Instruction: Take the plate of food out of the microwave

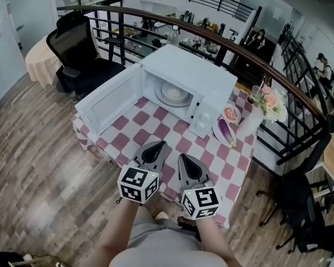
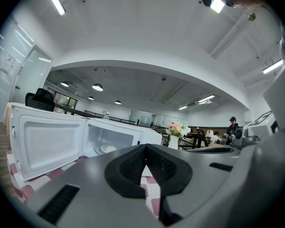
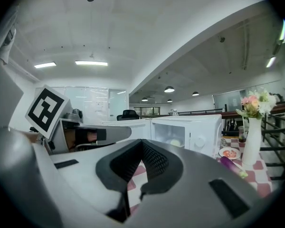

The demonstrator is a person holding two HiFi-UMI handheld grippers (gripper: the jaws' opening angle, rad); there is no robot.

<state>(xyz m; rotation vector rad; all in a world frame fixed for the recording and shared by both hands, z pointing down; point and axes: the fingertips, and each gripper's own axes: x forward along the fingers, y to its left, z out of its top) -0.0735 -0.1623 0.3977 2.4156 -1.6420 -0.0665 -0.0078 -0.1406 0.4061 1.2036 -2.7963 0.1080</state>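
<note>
The microwave door (image 1: pixel 108 102) is swung open to the left over the checked tabletop (image 1: pixel 122 143). The plate (image 1: pixel 175 93) is seen inside the microwave (image 1: pixel 211 77), well apart from both grippers. The left gripper (image 1: pixel 157 144) is held over the tabletop's near edge, its jaws pressed together on nothing. Just right of it, the right gripper (image 1: pixel 183 158) is held likewise, jaws together and empty. An eggplant (image 1: pixel 226 131) and a vase (image 1: pixel 250 124) are set right of the microwave.
</note>
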